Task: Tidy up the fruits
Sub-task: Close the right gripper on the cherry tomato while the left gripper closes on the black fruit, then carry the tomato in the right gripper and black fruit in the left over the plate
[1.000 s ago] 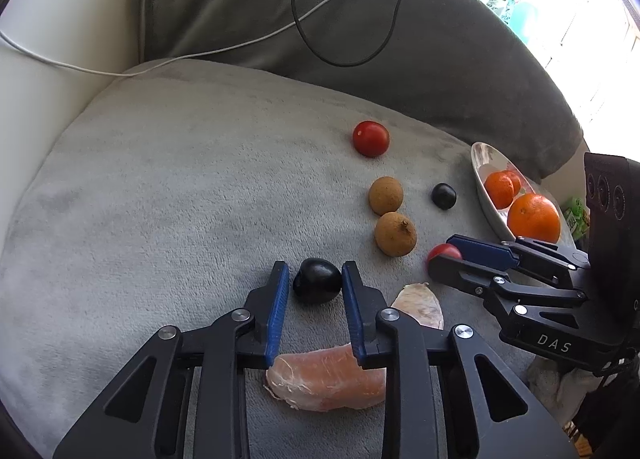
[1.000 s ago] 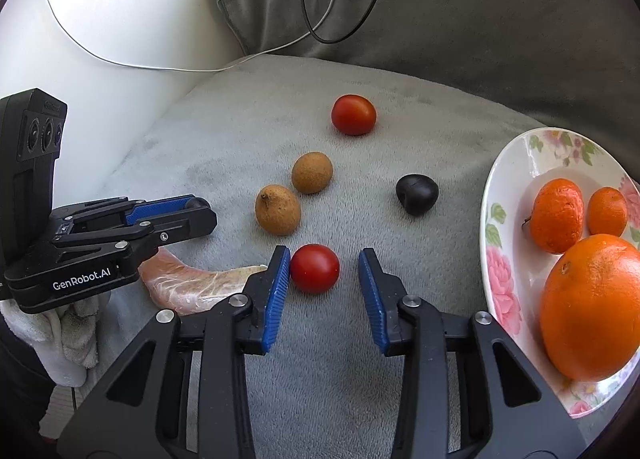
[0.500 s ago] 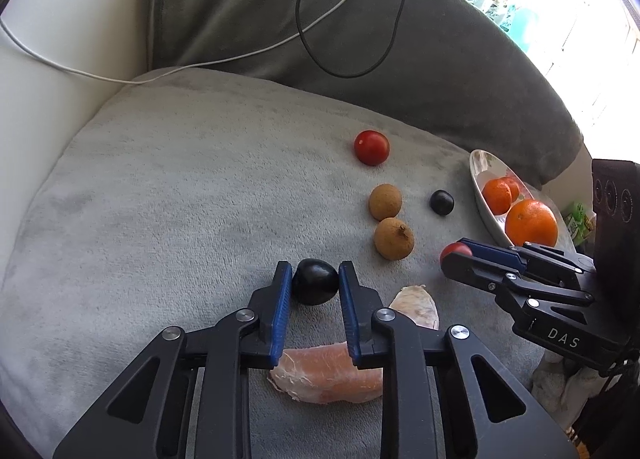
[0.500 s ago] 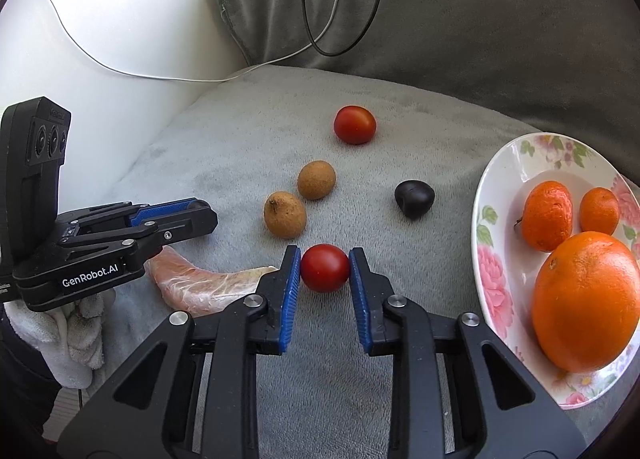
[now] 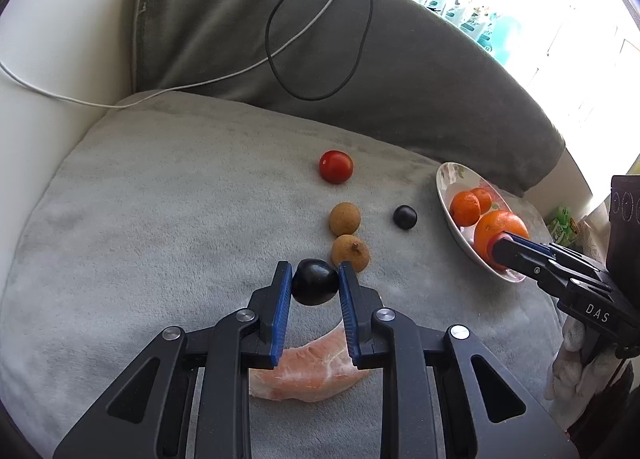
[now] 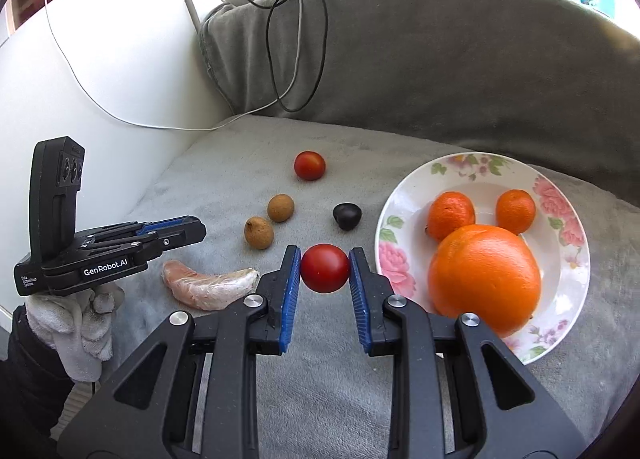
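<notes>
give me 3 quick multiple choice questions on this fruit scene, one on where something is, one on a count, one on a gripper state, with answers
1. Where does the big orange lie?
A. on the floral plate
B. on the grey cushion
C. in the left gripper

2. How many brown fruits lie on the cushion?
A. one
B. two
C. four

3. What is the right gripper doing?
A. standing open over the plate
B. shut on a red tomato
C. shut on a cable

Answers:
1 A, it sits on the plate beside two small tangerines.
2 B, two brown fruits lie side by side.
3 B, both blue pads press the tomato.
</notes>
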{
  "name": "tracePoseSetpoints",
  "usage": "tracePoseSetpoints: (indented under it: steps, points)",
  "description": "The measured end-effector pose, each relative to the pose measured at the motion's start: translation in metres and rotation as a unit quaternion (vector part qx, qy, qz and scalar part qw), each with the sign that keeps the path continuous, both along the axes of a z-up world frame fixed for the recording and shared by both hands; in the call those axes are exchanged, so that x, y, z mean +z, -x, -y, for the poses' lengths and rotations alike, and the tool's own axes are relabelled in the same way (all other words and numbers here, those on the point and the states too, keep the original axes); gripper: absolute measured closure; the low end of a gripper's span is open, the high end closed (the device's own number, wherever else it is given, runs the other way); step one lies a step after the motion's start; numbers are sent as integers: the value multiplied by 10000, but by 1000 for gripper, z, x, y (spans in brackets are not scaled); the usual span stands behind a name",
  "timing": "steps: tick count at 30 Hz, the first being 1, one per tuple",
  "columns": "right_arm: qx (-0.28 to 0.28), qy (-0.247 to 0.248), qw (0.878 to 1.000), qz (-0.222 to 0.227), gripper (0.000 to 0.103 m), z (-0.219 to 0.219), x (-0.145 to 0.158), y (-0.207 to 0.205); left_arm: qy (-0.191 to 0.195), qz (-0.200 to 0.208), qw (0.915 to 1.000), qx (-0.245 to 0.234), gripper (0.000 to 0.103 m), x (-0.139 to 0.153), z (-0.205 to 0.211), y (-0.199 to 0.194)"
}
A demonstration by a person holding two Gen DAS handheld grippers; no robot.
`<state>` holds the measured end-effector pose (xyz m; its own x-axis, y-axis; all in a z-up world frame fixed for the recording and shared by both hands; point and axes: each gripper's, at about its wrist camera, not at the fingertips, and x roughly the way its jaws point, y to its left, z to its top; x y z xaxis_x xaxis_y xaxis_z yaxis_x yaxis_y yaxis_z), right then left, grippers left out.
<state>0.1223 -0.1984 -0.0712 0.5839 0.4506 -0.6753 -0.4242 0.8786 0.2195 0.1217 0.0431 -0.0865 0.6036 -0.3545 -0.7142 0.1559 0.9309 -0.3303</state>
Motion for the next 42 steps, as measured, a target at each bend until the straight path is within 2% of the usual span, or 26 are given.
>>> tracePoseSetpoints:
  steps: [7,16,29,42]
  points:
    - [-481,-17,9986,198,77,47,12,10,56,101,9997,-217,81,8,24,-8]
    - [-924,-37,9955,214,77,93,14,9,155,193,9983,-524,81,17,58,-19]
    - [-1136,-91,9935,74,77,118,2,4,251,305,9947,-951,81,30,115,-52]
    - [-1101,-165,9938,-77,77,123,-10,-6,192,342,9921,-1193,81,38,150,-69]
